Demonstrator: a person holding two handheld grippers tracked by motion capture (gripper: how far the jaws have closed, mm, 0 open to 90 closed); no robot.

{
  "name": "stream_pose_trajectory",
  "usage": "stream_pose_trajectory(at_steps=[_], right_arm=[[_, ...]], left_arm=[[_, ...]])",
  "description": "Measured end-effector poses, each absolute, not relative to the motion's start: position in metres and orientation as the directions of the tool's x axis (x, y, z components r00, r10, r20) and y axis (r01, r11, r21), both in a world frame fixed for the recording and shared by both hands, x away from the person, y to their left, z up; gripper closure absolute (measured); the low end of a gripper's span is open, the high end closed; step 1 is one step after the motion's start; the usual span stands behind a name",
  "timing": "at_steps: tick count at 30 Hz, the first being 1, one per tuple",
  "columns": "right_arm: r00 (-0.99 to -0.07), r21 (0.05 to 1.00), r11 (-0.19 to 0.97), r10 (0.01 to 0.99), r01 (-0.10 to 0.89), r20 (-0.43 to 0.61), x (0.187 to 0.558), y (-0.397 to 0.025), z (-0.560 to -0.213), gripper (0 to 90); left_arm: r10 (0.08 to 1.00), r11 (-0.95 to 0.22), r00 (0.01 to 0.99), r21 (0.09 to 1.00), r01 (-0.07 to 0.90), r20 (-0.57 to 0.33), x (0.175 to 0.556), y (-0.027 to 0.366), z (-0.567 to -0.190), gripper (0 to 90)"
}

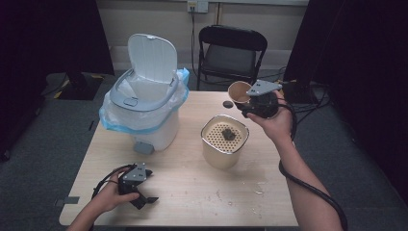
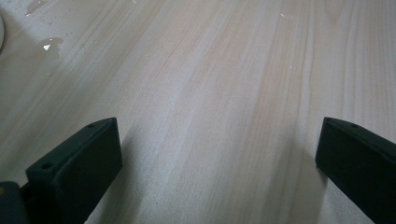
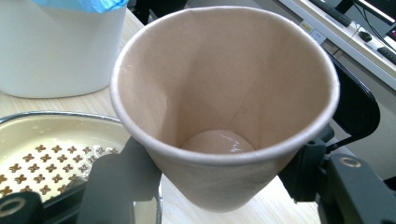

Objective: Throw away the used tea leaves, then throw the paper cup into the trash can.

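Jaws of the right gripper [image 3: 219, 186] close on the lower body of a paper cup [image 3: 224, 107], one black jaw rising at the bottom left of the right gripper view and the other at the bottom right, both pressed to the cup's tan wall. That cup is tilted with its mouth toward the camera, and its inside looks bare apart from a wet sheen on the bottom. In the high view the right gripper [image 1: 248, 107] is held up at the centre right of the frame, the paper cup [image 1: 239, 92] at its upper left, above the far edge of the table [image 1: 192, 192]. Just below it stands a cream container [image 1: 224, 142] with a perforated insert holding a dark clump. A small dark round piece [image 1: 227, 104] lies on the table near the cup. At the upper left of centre sits a white bin [image 1: 144, 103] with its lid raised and a blue liner folded over the rim. A black folding chair [image 1: 231, 53] stands behind the table. The left gripper [image 1: 144, 197] rests low at the lower left of the high view, and in the left gripper view its jaws stand wide apart over bare pale wood [image 2: 210, 93], with a few water drops [image 2: 49, 44] at the upper left.
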State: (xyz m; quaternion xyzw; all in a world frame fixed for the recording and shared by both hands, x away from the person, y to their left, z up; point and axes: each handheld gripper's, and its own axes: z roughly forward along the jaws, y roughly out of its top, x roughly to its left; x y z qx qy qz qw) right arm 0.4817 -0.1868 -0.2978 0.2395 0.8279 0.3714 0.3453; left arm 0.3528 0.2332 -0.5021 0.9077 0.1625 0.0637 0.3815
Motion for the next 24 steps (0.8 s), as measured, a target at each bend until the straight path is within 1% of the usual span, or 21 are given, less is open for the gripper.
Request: stream_pose_trajectory(at_steps=[14,17,24], right_arm=[[-0.66,0.793,0.59,0.658,0.154,-0.362,0.485,-0.185,-0.294,41.4],[-0.672,0.808,0.566,0.663,0.162,-0.329,0.488,-0.182,-0.291,41.3],[-0.687,0.813,0.553,0.662,0.18,-0.299,0.492,-0.175,-0.29,41.2]], left_arm=[[0.344,-0.655,0.939,0.714,0.247,-0.01,0.353,0.233,-0.502,0.0],[0.339,-0.656,0.941,0.714,0.247,-0.013,0.353,0.233,-0.502,0.0],[0.339,-0.654,0.941,0.715,0.246,-0.014,0.353,0.233,-0.502,0.0]])
